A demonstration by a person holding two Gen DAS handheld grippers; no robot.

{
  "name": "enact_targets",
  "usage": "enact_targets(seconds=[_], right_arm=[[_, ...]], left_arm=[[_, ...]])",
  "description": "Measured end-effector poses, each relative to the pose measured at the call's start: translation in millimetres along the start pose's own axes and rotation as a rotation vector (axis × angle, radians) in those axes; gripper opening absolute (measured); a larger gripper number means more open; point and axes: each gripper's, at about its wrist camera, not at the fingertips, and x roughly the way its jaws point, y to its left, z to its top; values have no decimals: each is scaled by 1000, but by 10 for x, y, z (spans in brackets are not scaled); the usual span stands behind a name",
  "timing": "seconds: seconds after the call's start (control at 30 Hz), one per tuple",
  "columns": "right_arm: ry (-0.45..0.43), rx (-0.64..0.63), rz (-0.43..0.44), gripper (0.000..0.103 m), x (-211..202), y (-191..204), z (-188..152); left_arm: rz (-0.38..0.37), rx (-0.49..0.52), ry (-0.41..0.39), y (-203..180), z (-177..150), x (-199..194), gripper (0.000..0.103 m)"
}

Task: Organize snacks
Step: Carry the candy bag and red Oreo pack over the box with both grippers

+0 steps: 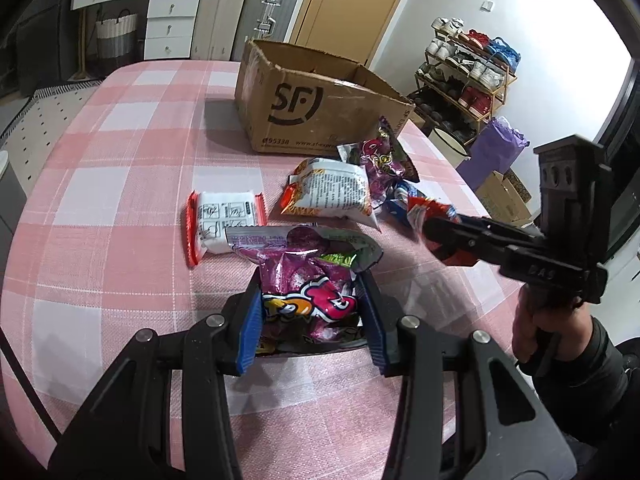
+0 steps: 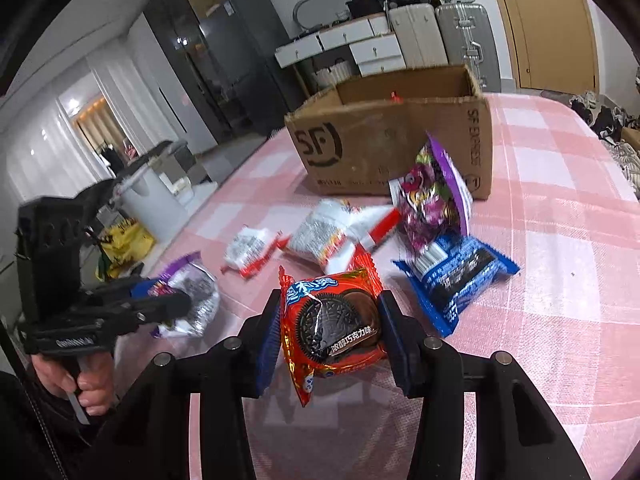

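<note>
My left gripper (image 1: 310,320) is shut on a purple snack bag (image 1: 304,280) just above the pink checked tablecloth (image 1: 120,160). My right gripper (image 2: 328,336) is shut on a red chocolate-cookie packet (image 2: 332,328), lifted off the cloth; in the left wrist view that right gripper (image 1: 430,232) comes in from the right with the red packet (image 1: 436,216) at its tip. Loose on the table lie a white-and-red pack (image 1: 224,220), a white-and-orange bag (image 1: 332,192), another purple bag (image 2: 432,200) and a blue cookie pack (image 2: 460,276). An open SF cardboard box (image 1: 320,108) stands behind them.
The table's right edge (image 1: 460,168) drops to a shoe rack (image 1: 468,72), a purple bag and a carton on the floor. Drawers and suitcases (image 1: 240,12) line the far wall. A person's hand (image 2: 84,384) grips the left tool's handle.
</note>
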Motion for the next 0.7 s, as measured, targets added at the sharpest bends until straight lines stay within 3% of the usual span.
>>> enact_targets(seconds=[0.33,0.7], right_arm=[[-80,0,36,46,-374,134,254],[-148,-35,58,46,-629,233,691]], left_arm=[[7,34,-30,-103,136,-96,41],[17,29,-53,-116,527,-63,41]])
